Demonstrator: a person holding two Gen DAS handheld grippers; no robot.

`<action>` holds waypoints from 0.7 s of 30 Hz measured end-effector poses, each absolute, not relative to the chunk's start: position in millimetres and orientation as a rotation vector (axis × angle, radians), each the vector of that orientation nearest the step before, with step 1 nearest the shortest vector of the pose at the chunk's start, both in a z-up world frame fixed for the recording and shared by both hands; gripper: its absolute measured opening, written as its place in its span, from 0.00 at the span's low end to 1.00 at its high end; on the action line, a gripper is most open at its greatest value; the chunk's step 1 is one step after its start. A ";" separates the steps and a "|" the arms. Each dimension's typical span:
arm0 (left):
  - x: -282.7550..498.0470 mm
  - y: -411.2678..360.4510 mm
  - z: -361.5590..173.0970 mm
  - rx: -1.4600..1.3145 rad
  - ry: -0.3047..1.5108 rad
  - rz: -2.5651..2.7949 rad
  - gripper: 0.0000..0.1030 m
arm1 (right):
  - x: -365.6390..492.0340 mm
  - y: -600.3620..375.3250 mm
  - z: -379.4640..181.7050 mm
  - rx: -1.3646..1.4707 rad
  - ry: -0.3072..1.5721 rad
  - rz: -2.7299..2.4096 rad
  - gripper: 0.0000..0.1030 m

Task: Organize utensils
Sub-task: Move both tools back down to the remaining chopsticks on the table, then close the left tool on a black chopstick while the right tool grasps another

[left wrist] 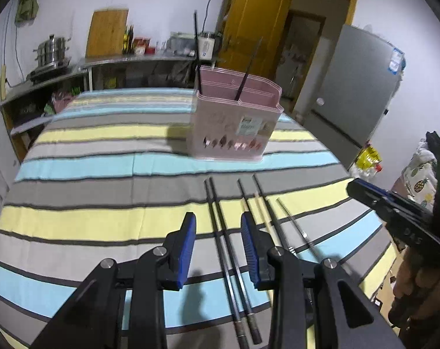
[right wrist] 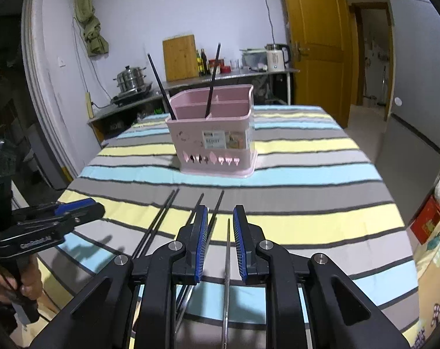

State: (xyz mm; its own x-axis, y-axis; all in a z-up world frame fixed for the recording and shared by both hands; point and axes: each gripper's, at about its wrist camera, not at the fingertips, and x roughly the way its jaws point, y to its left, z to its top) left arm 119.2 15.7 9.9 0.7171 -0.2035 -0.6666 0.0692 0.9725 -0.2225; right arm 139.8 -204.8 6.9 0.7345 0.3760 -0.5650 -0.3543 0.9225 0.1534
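L gripper [left wrist: 218,226] low over near edge of desk [left wrist: 89,180], fingers [left wrist: 188,241] spread apart, nothing between the pads. A pair of black chopsticks [left wrist: 228,261] lies on the striped cloth [left wrist: 103,221] under the gap, side by side and touching, running from near edge toward desk centre.

R gripper [right wrist: 219,221] also near that edge, fingers [right wrist: 201,232] parted, not touching anything. A thin silver chopstick [right wrist: 227,258] lies on the cloth below the gap, pointing away from near edge.

Just right of the black pair in L view: two more dark chopsticks [left wrist: 260,200] and a pale wooden one [left wrist: 263,215], close together, partly hidden by L gripper's right finger. Silver chopstick is rightmost in the row. All lie roughly parallel on the cloth, tips toward the far edge.

R gripper shows at right side of L view, person's hand [left wrist: 417,285] on its handle; L gripper likewise at left of R view.

Mid-desk, well apart from the loose sticks: pink holder [right wrist: 217,142], upright, divided inside. Two black chopsticks [right wrist: 212,84] stand in it, leaning; which compartments, can't tell for sure.

Beyond far edge: steel counter [left wrist: 127,61] w/ stacked steamer pot [left wrist: 51,51], cutting board [left wrist: 106,33] against wall, kettle [right wrist: 276,56]. Wooden door [right wrist: 313,43] and grey fridge [left wrist: 353,87] to the right.
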 end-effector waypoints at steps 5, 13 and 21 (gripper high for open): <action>136.3 18.0 -13.3 -0.207 0.830 -0.150 0.32 | 148.8 -201.4 -6.2 0.054 0.677 0.411 0.18; 167.3 14.7 -31.2 -0.209 0.894 -0.158 0.32 | 171.2 -192.3 -20.0 0.074 0.740 0.426 0.18; 191.3 15.1 -41.1 -0.209 0.936 -0.144 0.31 | 190.9 -177.6 -27.9 0.065 0.772 0.443 0.18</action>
